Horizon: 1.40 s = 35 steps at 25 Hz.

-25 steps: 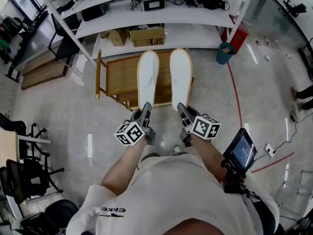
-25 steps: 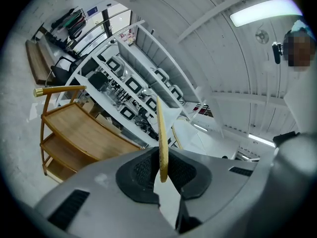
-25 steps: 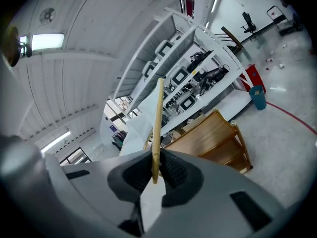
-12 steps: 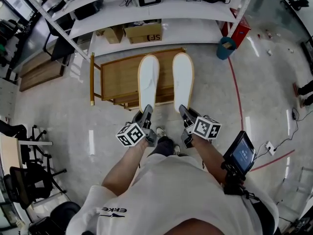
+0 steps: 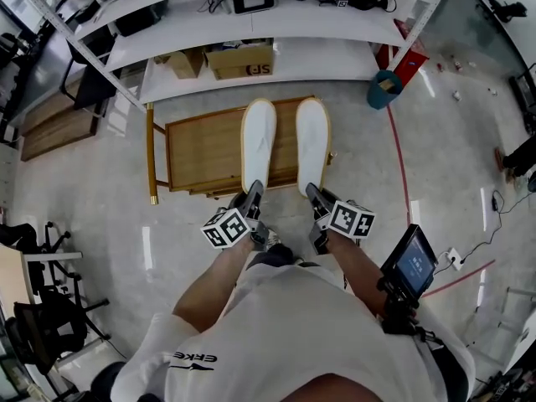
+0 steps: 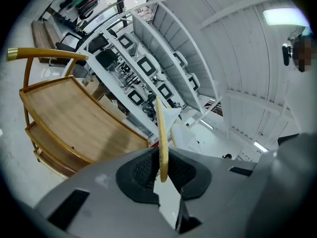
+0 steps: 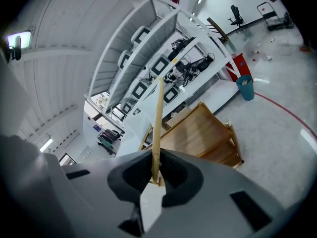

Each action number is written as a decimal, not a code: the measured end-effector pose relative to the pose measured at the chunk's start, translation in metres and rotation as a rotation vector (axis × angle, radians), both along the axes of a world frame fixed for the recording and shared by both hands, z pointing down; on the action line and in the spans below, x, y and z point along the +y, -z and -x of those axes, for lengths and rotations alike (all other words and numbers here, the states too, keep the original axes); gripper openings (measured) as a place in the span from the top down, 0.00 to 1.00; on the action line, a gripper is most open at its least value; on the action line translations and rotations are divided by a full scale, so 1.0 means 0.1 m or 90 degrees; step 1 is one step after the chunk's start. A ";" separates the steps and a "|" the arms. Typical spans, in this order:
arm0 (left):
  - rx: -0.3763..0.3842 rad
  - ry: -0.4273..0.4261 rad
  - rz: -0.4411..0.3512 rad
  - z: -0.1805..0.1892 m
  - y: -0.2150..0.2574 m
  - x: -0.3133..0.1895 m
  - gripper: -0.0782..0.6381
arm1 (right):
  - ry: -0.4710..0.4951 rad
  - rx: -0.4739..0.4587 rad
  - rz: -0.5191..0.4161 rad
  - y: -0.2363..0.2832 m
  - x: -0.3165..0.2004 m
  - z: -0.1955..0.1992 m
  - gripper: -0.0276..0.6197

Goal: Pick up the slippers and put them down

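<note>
The pick-up half looks done: both slippers are in the air. The left gripper has its fingers clamped on the heel rim of the left slipper. The right gripper has its fingers pinched the same way on the right slipper. Each slipper sticks out ahead of its gripper, the two side by side and a little apart, over the top shelf of the cart and apparently clear of it. What is left, I judge, is the putting down: lowering the pair onto a surface, likely that shelf, and opening the fingers to let go.
</note>
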<state>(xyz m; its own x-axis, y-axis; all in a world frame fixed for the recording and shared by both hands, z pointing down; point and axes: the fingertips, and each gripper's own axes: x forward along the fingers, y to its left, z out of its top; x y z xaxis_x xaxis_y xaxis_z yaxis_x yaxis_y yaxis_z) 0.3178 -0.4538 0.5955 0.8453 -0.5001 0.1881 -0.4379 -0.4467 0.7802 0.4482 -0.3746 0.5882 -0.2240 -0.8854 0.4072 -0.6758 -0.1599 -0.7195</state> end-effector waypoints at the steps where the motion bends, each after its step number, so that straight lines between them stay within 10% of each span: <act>1: 0.001 -0.001 0.003 -0.01 -0.02 -0.07 0.85 | -0.002 0.004 0.003 0.00 -0.07 -0.01 0.91; 35: -0.038 0.074 0.204 -0.93 -1.13 -0.48 0.85 | 0.083 -0.079 0.177 -1.18 -0.76 -0.81 0.91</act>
